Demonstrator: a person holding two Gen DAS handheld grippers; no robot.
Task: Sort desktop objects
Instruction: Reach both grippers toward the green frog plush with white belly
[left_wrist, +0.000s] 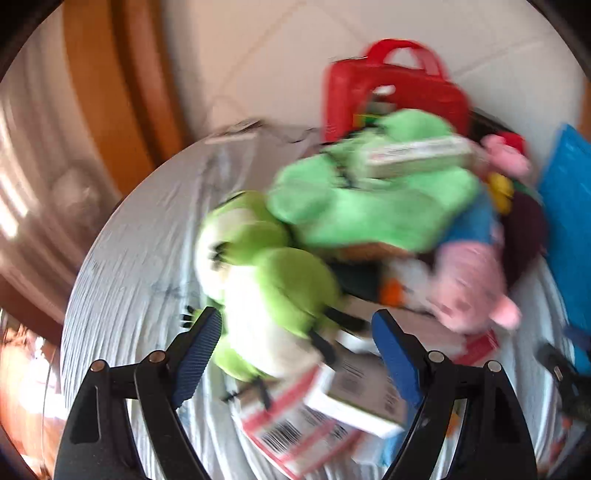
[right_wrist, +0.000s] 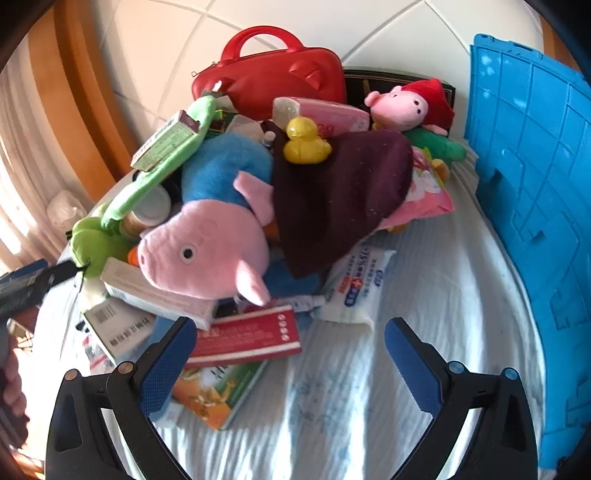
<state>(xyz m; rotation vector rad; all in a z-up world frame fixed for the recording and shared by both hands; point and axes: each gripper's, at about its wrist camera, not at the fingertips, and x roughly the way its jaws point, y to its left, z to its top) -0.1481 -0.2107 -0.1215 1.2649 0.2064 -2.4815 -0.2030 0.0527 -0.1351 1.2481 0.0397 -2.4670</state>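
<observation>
On my far left, in the left wrist view, the left gripper (left_wrist: 296, 334) hangs over the pile with its jaws wide apart and nothing clamped; the green frog toy (left_wrist: 266, 291) lies below, between the fingers but untouched as far as I can tell through the blur. Next to it rests a lighter green plush (left_wrist: 369, 210) with a long box (left_wrist: 417, 155) on top. Moving right, in the right wrist view, I see the big pink pig toy (right_wrist: 207, 251) in the middle of the heap, a dark maroon cloth (right_wrist: 332, 199) draped beside it, and a yellow duck (right_wrist: 304, 142) sitting on that cloth. A red case (right_wrist: 273, 79) stands behind. My right gripper (right_wrist: 290, 338) is also spread open, empty, above a red box (right_wrist: 247, 338) and the white tablecloth (right_wrist: 424, 295). A blue crate (right_wrist: 532, 206) stands at the far right.
</observation>
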